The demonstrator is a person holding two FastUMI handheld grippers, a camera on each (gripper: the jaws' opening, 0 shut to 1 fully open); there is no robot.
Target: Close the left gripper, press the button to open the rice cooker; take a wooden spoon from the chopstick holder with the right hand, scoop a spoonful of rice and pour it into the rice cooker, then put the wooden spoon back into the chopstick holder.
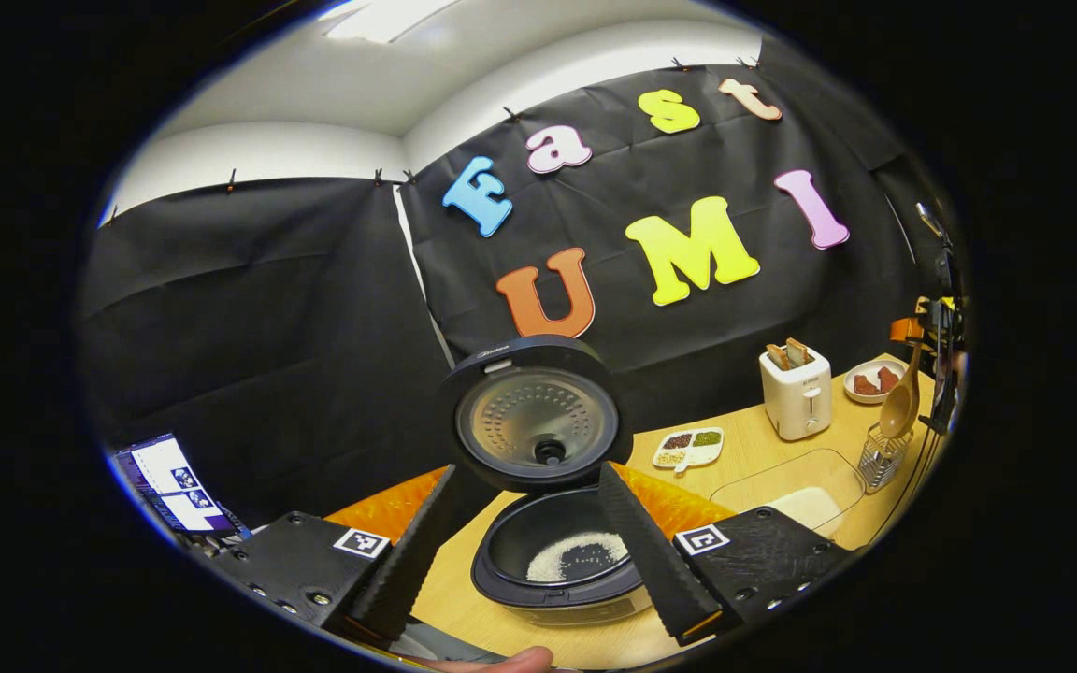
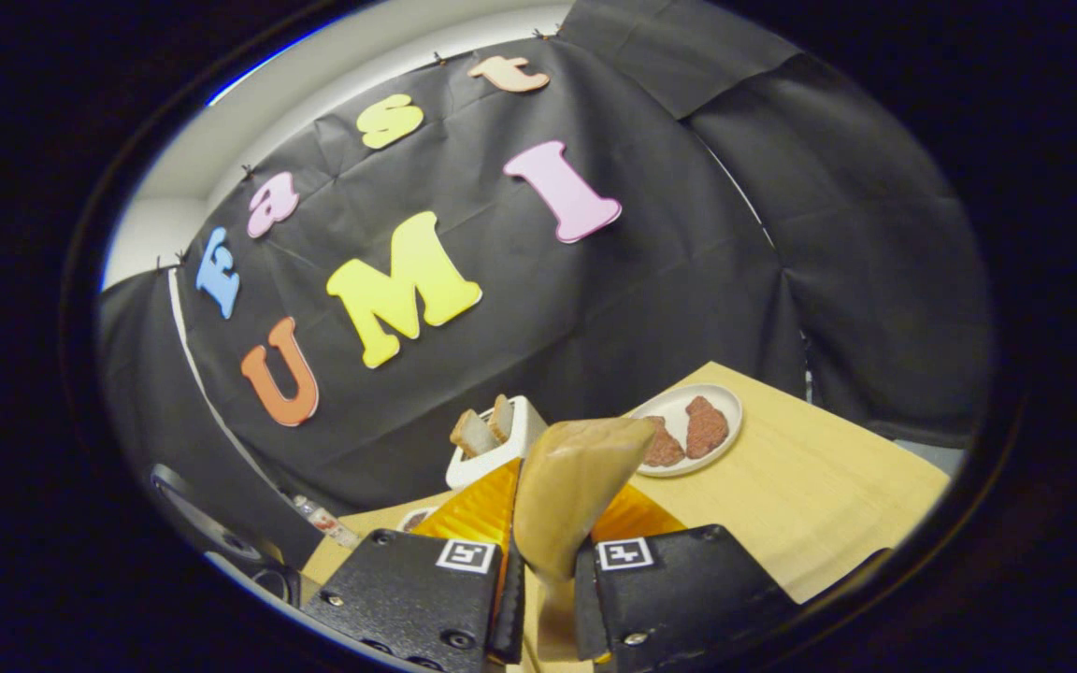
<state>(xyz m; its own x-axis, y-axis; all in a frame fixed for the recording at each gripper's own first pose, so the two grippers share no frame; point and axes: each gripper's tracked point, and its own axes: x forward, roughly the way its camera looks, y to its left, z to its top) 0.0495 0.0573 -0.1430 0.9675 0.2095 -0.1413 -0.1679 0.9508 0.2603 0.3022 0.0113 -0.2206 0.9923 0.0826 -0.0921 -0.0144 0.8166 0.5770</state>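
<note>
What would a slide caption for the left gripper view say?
Open fingers frame the open rice cooker with rice inside; a wooden spoon stands over the chopstick holder.

Wood table point(image 1: 744, 449) w/ rice cooker point(image 1: 557, 561), toaster point(image 1: 796, 393), plates point(image 2: 688, 430).

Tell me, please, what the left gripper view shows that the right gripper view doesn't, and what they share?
Left gripper view alone: the open rice cooker with some rice inside, the chopstick holder, a clear rice tray and the open left gripper. Right gripper view alone: the right gripper shut on the spoon handle. Both: the wooden spoon, the toaster and a plate.
</note>
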